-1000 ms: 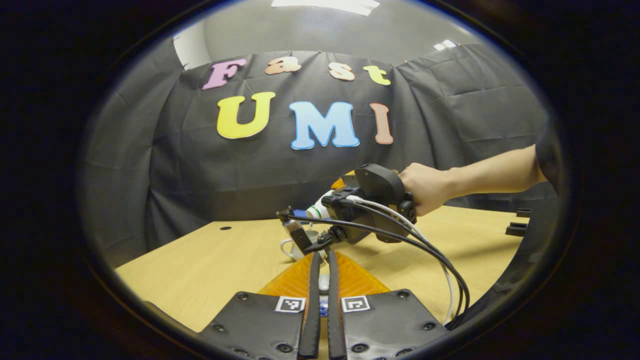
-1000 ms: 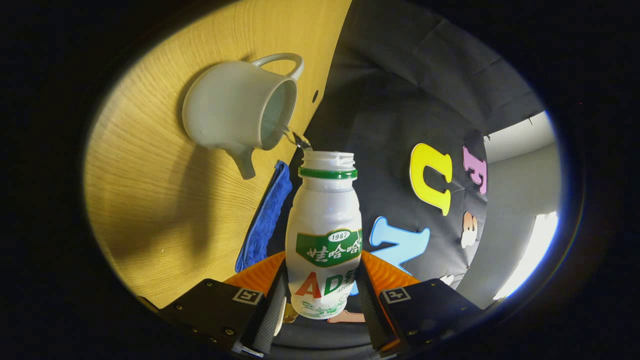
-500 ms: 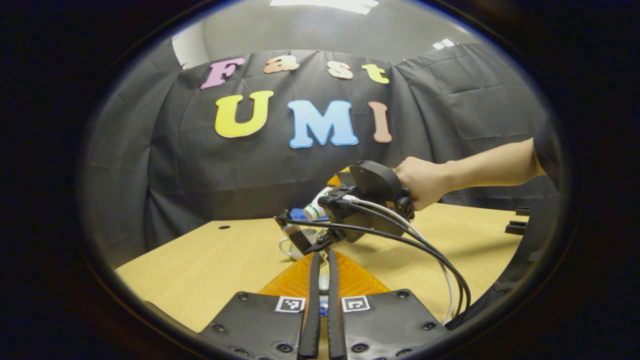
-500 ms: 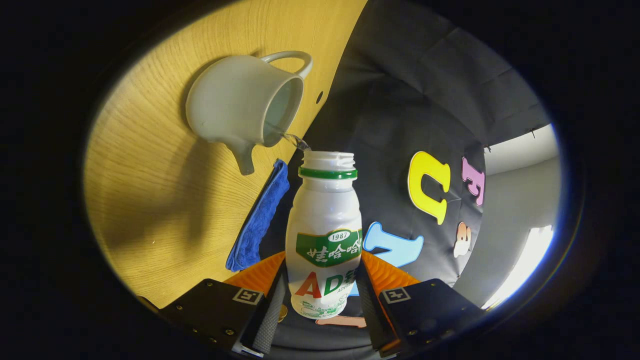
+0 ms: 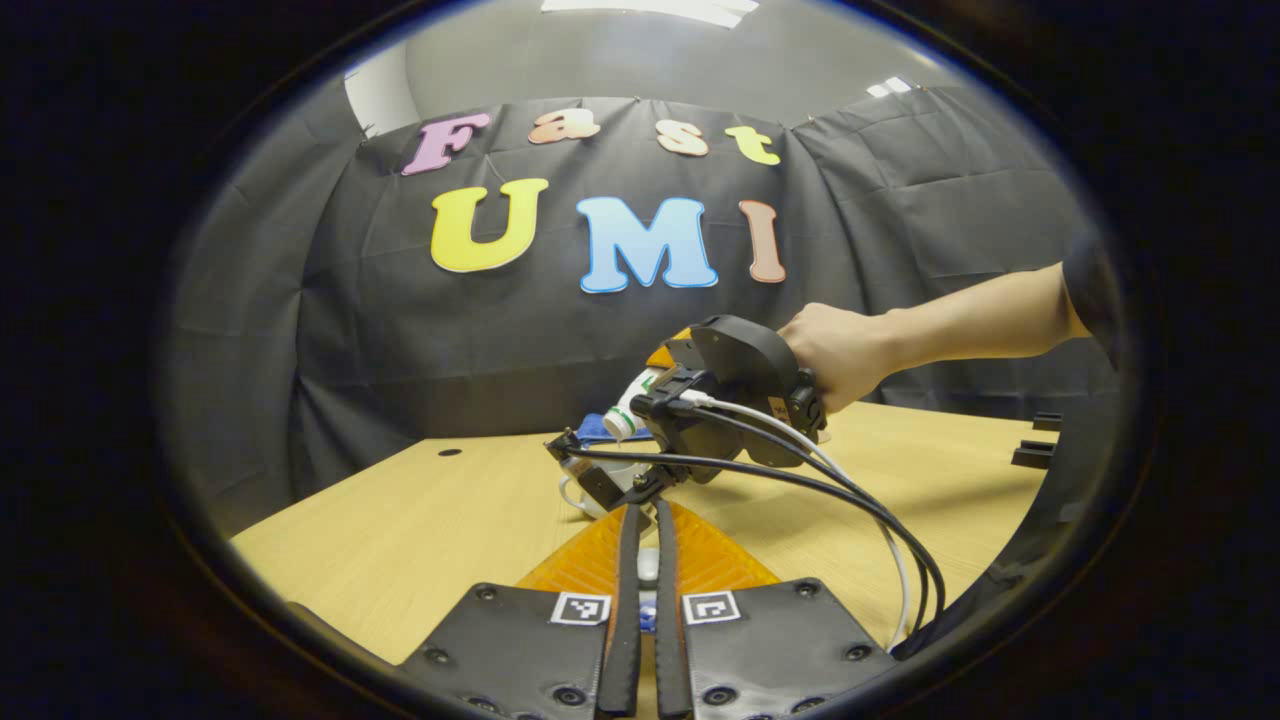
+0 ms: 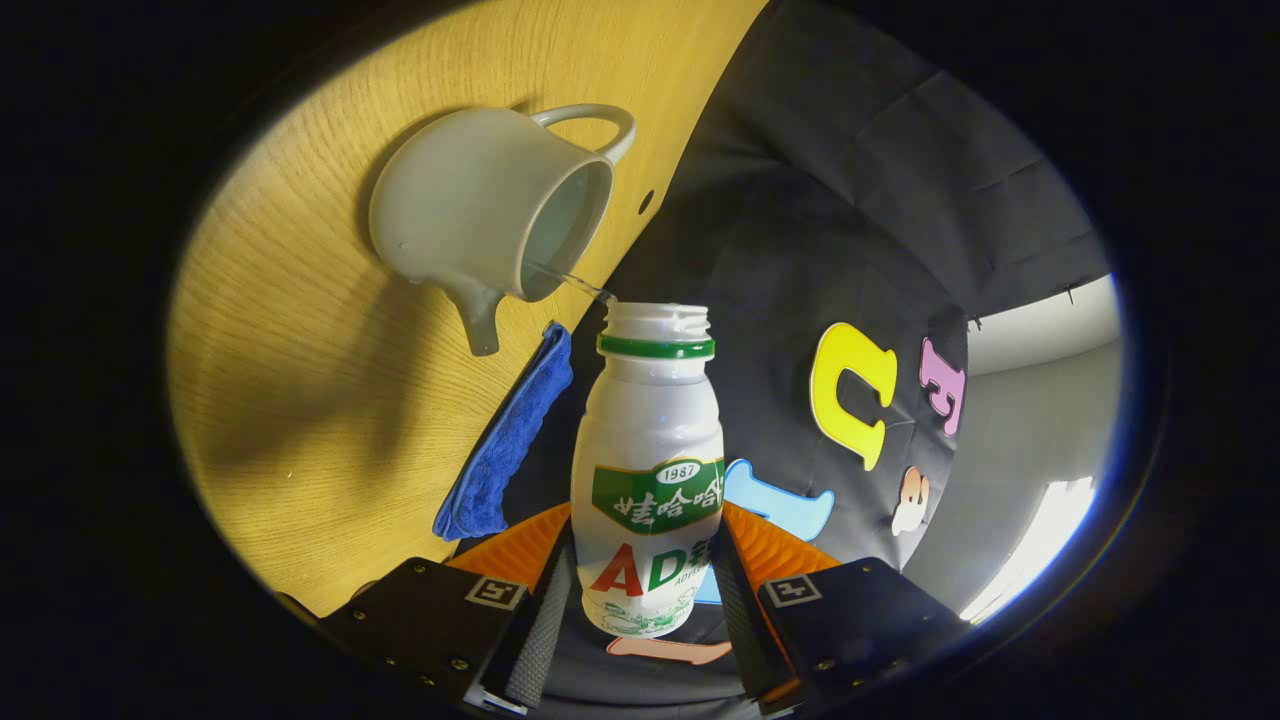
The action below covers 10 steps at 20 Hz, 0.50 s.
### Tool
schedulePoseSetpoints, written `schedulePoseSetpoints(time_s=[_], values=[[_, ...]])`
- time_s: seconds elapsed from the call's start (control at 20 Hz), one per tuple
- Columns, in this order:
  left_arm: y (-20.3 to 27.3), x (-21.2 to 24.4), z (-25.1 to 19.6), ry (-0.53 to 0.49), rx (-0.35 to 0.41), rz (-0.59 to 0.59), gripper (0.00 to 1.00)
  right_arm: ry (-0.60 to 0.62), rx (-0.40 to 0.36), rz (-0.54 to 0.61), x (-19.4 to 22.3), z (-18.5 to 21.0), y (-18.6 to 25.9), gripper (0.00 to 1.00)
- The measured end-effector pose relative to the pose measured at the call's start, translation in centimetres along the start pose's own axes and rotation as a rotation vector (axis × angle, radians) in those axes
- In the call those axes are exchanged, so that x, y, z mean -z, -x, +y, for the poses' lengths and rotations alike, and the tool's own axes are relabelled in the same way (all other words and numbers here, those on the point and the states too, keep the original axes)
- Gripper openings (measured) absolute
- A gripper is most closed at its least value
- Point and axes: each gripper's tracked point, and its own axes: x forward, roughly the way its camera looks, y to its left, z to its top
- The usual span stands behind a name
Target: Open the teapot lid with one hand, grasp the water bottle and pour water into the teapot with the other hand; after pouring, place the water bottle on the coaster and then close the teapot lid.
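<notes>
Cloth-walled (image 5: 400, 330) recording booth, wooden table (image 5: 420, 530)

White teapot (image 6: 470, 235), blue cloth (image 6: 505, 445), seemingly wood-grain table (image 6: 300, 400).

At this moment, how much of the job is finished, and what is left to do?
Done: the teapot stands open on the table; the left gripper is pinched on a small pale thing, likely the lid. In hand: the right gripper tilts the water bottle, and a thin stream runs into the teapot. Left: set the bottle on the coaster, close the lid.
</notes>
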Motion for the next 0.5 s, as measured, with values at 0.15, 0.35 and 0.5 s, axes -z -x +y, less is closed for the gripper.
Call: schedulePoseSetpoints(time_s=[0.15,0.35,0.5], values=[[0.1,-0.1,0.0,-0.004,0.001,0.001,0.12,0.016,0.012,-0.009,-0.2,-0.4,-0.1,0.71],[0.0,0.0,0.0,-0.002,0.0,0.001,0.13,0.031,0.037,-0.017,-0.3,-2.1,-0.3,0.71],[0.0,0.0,-0.1,-0.006,0.002,0.002,0.12,0.024,0.031,-0.023,-0.4,-1.9,-0.4,0.71]])
